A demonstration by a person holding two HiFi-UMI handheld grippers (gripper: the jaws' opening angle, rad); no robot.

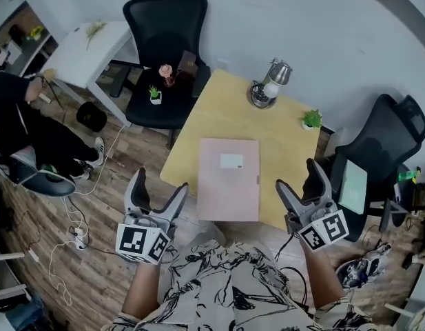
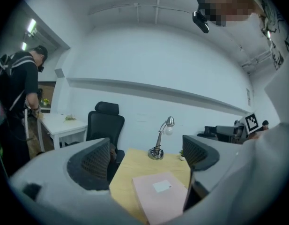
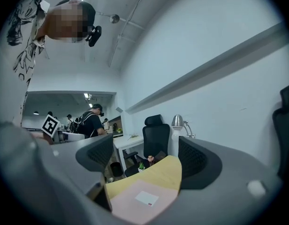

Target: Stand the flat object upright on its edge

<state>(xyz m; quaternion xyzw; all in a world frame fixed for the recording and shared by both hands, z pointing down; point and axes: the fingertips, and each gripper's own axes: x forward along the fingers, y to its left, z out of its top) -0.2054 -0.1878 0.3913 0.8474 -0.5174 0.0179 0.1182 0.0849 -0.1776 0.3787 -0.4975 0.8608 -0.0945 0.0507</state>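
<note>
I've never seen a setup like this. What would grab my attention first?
The flat pale pink rectangular object with a white label, lying flat at the near edge of the light wooden table. On either side hover the grey left gripper and right gripper, both open and empty. A silver desk lamp stands at the far end.

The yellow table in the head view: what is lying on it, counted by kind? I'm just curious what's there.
pink flat folder: 1
desk lamp: 1
small potted plant: 1
Total: 3 things on the table
</note>
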